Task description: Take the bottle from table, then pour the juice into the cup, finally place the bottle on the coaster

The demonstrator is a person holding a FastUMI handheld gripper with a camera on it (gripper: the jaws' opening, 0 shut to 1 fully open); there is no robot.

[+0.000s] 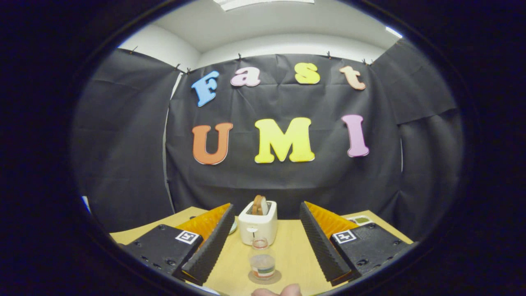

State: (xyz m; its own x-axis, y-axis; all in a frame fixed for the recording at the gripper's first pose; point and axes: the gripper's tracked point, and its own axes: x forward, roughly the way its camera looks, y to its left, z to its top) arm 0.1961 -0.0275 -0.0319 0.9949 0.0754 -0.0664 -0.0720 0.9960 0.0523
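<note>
Two ridged black fingers [213, 242] of the gripper [263, 242] stand wide apart with nothing held between them. The bottle [262, 260] stands upright on a round coaster [265, 278] on the wooden table [291, 250], in the open gap between the fingers and touching neither — it sits about midway between the two pads. The bottle is clear, uncapped, with a coloured label band near its base; how much juice is left in it cannot be told.

Just beyond the bottle, further along the table, stands a white toaster [258, 225] with slices of bread [259, 204] poking up from its slot. A pale dish edge [233, 227] peeks out beside the left finger, and a small tray with something green [361, 220] lies behind the right finger. Part of a person's hand [277, 291] shows just below the coaster.
</note>
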